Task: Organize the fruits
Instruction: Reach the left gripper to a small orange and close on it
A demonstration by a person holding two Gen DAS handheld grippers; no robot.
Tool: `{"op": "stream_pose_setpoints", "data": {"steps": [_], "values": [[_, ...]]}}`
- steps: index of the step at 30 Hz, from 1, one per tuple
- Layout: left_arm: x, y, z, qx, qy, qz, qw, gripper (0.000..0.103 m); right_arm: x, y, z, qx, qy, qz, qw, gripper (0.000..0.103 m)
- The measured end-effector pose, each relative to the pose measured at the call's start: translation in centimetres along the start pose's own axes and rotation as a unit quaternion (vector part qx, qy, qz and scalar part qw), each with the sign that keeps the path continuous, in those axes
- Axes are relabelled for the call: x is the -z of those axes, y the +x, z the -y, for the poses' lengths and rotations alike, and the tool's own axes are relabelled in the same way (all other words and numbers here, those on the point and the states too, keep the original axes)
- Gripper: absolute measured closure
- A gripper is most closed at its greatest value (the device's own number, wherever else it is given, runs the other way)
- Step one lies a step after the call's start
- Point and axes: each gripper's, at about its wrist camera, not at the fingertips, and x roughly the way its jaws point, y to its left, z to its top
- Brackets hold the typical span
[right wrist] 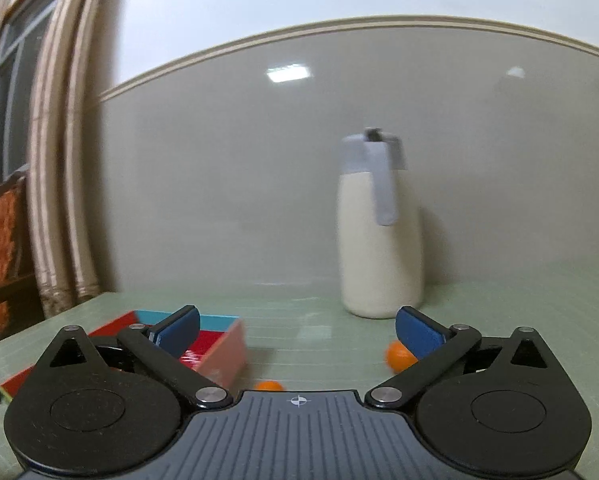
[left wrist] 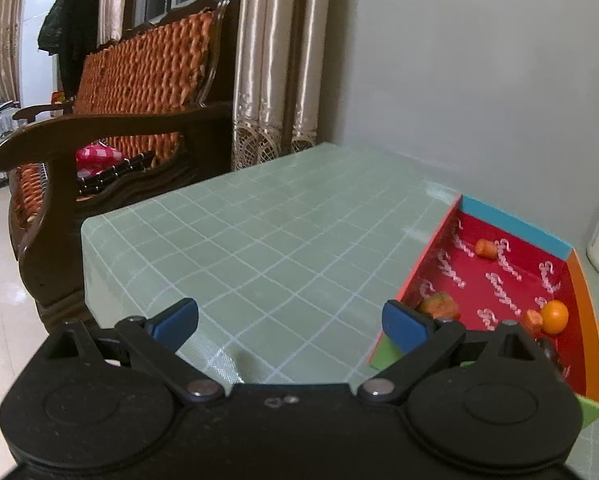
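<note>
A shallow box (left wrist: 583,308) with a red patterned floor and coloured walls lies on the green checked tablecloth at the right. Inside it are an orange (left wrist: 555,317), a small orange piece (left wrist: 486,248), another piece (left wrist: 534,319) and a brownish fruit (left wrist: 439,305). My left gripper (left wrist: 291,326) hovers open over the cloth, just left of the box, nothing between its fingers. In the right wrist view my right gripper (right wrist: 297,330) is open wide and empty. The box (right wrist: 227,356) sits at its lower left. One orange (right wrist: 397,356) lies by the right finger; another (right wrist: 269,385) peeks out beside the box.
A cream jug (right wrist: 381,248) with a grey lid stands on the table against the grey wall. A dark wooden sofa (left wrist: 111,128) with orange cushions stands left of the table edge, curtains (left wrist: 275,60) behind it. The tablecloth (left wrist: 259,240) stretches to the left of the box.
</note>
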Motion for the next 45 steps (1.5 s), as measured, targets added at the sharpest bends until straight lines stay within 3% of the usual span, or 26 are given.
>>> {"op": "stream_pose_setpoints", "data": {"steps": [7, 14, 18, 24, 28, 33, 41, 45], "values": [[-0.4, -0.7, 0.8, -0.022, 0.011, 0.022, 0.9995, 0.010, -0.6, -0.8, 3.0, 0.061, 0.025, 0.002, 0.998, 0.000], [-0.8, -3.5, 4.7, 0.026, 0.070, 0.061, 0.9953, 0.010, -1.0, -1.9, 5.5, 0.145, 0.036, 0.013, 0.989, 0.000], [-0.4, -5.3, 8.7, 0.090, 0.123, 0.074, 0.9856, 0.010, -1.1, -2.6, 7.1, 0.191, 0.041, 0.014, 0.981, 0.000], [1.2, -7.7, 14.8, 0.182, 0.190, 0.088, 0.9607, 0.012, -1.2, -3.3, 9.2, 0.263, 0.031, 0.019, 0.964, 0.000], [3.1, -7.9, 18.2, 0.215, 0.223, 0.083, 0.9473, 0.014, -1.2, -3.8, 10.7, 0.308, 0.026, 0.028, 0.951, 0.000], [5.0, -6.3, 21.9, 0.232, 0.249, 0.049, 0.9389, 0.031, -1.2, -4.9, 12.5, 0.336, 0.040, 0.026, 0.941, 0.000], [5.7, -2.3, 24.5, 0.207, 0.229, -0.003, 0.9512, 0.047, -1.3, -6.1, 13.9, 0.335, 0.055, 0.022, 0.940, 0.000], [5.4, -0.4, 25.2, 0.200, 0.218, -0.026, 0.9549, 0.049, -1.4, -5.7, 14.1, 0.327, 0.065, 0.015, 0.943, 0.000]]}}
